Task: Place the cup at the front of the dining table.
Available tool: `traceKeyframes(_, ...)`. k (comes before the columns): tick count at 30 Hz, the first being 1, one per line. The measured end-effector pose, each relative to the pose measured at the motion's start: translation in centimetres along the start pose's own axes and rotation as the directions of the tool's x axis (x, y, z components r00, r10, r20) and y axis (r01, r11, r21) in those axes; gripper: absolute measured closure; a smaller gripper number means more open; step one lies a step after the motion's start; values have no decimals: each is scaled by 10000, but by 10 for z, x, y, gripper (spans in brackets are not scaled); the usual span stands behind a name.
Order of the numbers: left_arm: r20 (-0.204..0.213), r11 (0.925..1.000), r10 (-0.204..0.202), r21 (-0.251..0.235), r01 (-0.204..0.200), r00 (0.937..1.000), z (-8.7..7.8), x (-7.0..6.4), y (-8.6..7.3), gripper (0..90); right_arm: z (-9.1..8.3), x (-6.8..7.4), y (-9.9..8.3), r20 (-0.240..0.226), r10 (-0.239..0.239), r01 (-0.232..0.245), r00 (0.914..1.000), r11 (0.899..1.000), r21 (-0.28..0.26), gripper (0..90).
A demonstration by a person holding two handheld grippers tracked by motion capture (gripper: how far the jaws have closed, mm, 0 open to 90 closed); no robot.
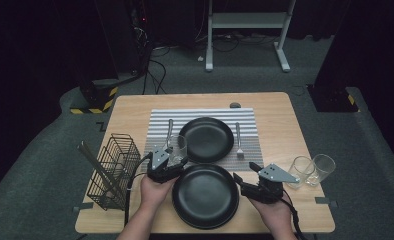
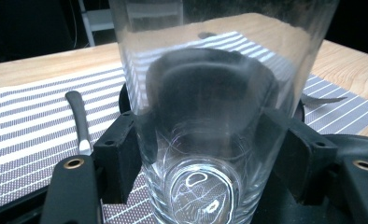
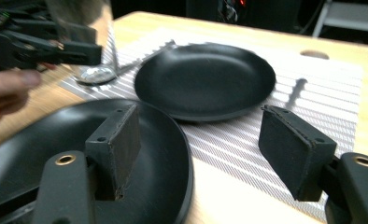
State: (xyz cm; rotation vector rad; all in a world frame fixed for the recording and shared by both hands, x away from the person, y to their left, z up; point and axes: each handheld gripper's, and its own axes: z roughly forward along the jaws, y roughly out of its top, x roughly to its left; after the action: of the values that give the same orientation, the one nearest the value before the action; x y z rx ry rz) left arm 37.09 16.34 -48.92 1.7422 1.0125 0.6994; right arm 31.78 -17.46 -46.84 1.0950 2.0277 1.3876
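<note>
Currently clear glass (image 2: 210,116) clamped between left gripper (image 1: 171,161) pads, base low over striped placemat (image 2: 28,121) corner, just left of far black plate (image 1: 206,139). Best kept upright, lowered gently, squeeze eased only once base seated. Right gripper (image 3: 196,154) jaws spread wide, grasping nothing, beside near plate (image 1: 205,196). Glass rim cut off in left gripper view; contact with mat unclear.
</note>
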Motion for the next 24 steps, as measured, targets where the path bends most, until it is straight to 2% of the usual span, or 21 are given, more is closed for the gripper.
traceKeyframes(7,-118,9999,-39,119,40,9999,3,2,-2,314,3,-11,-11,216,275,-281,9994,9992,270,295)
traceKeyframes(13,-338,9988,-234,432,249,9992,9,9,-5,314,3,-17,-19,388,420,-438,9984,9978,490,298)
traceKeyframes(24,-523,9953,-536,777,576,9972,16,18,-10,314,9,-18,-23,389,412,-438,9984,9967,683,298)
